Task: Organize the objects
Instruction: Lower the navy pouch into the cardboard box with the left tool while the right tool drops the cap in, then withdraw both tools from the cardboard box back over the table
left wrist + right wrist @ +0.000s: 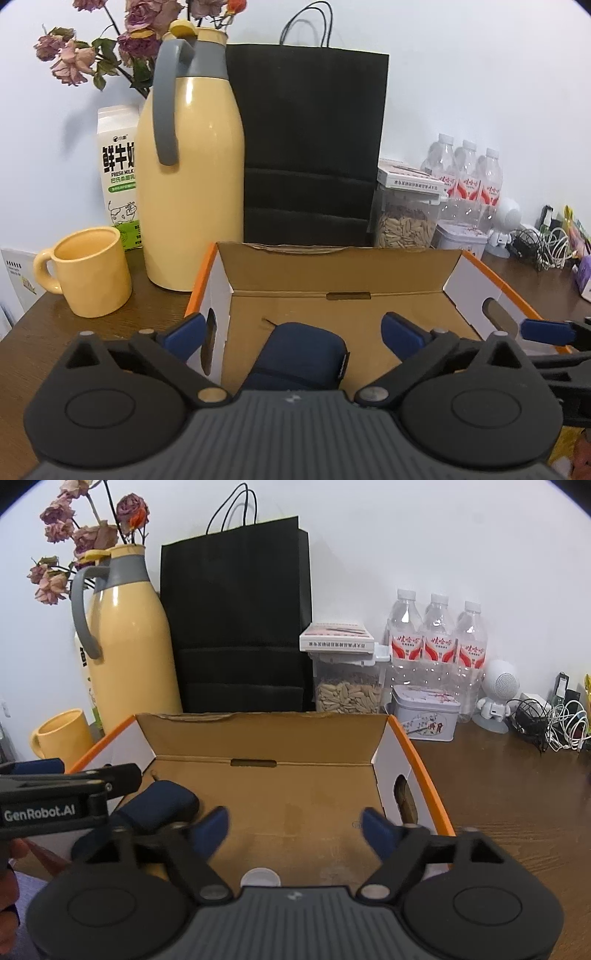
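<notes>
Pouch [303, 354]: dark blue, soft, lying on the floor of the cardboard box [332, 269].
Left gripper [295, 332]: tilted down over the pouch, jaws wide apart, not touching.
Right gripper [295, 827]: tilted down into the box, jaws wide apart, holding nothing.

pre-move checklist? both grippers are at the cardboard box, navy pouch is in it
1. Left gripper open, pads clear of the navy pouch: ok.
2. Right gripper open, nothing between its pads: ok.
3. Pouch resting inside the cardboard box: ok.
4. White round cap below the right gripper, in the box: cannot tell what it belongs to.
5. Grippers apart from each other: ok, but close.
6. Yellow mug and thermos upright beside the box: ok.
</notes>
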Action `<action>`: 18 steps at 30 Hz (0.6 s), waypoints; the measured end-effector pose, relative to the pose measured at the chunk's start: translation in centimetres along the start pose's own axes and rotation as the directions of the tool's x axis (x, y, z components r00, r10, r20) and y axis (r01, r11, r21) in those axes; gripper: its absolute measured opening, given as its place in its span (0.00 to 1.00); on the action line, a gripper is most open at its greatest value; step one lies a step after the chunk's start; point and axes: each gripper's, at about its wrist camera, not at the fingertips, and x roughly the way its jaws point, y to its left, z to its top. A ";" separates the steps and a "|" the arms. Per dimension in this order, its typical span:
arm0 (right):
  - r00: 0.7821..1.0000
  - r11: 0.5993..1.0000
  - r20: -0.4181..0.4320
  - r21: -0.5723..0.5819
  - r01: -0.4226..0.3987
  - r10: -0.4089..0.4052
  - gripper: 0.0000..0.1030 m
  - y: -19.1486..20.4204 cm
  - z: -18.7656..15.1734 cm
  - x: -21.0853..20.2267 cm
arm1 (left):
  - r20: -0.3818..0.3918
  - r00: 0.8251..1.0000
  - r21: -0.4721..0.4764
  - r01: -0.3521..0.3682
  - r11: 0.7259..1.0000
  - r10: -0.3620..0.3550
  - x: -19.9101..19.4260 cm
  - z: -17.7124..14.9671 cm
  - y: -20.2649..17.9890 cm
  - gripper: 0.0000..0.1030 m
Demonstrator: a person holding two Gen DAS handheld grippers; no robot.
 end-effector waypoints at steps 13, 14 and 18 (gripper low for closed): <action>0.997 1.000 0.079 -0.008 -0.006 0.006 1.00 -0.2 0.2 -4.4 | 0.056 0.998 -0.020 0.012 1.000 -0.011 -4.2 1.1 0.6 1.00; 0.996 1.000 0.085 -0.010 -0.006 0.007 1.00 -0.2 0.1 -4.9 | 0.060 0.998 -0.020 0.010 1.000 -0.009 -4.7 1.1 0.8 1.00; 0.995 1.000 0.102 -0.026 0.001 0.002 1.00 0.0 -0.4 -7.1 | 0.071 0.997 -0.013 -0.001 1.000 0.002 -6.5 1.2 1.2 1.00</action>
